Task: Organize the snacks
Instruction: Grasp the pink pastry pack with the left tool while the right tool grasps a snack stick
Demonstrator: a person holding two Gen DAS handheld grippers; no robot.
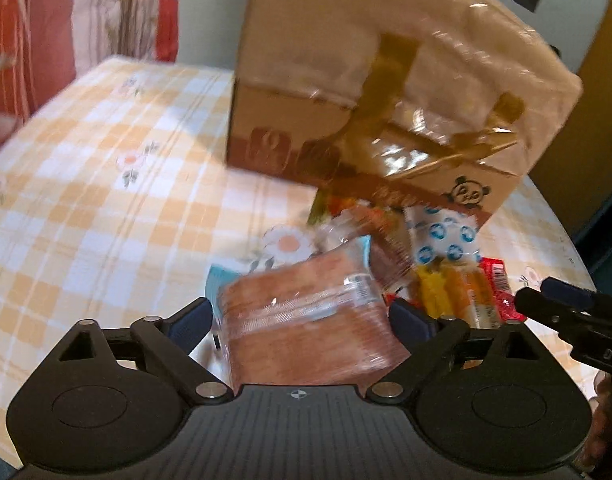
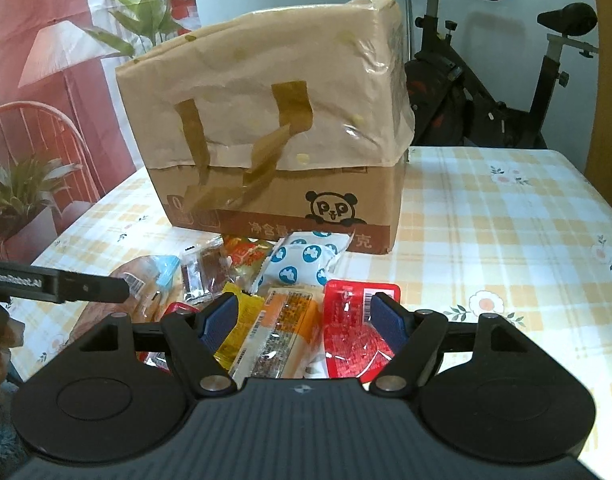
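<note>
Our left gripper (image 1: pixel 299 316) clamps the brown bread pack (image 1: pixel 306 320) just above the table (image 1: pixel 105 160); our right gripper (image 2: pixel 301 316) hangs open over the snack pile (image 2: pixel 289 320). We should carry the pack level toward the lined carton (image 2: pixel 265 128), squeezing gently.

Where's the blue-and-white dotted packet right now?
Right wrist view: the blue-and-white dotted packet lies against the front of the panda-logo cardboard box, just beyond the red packet.

Left wrist view motion-blurred: print on bread packet (image 1: pixel 306 316) unreadable. Snack pile against cardboard box (image 2: pixel 273 136) overlaps itself, lower packets (image 2: pixel 241 256) partly hidden. Exercise bike (image 2: pixel 506 72) cut by frame top.
</note>
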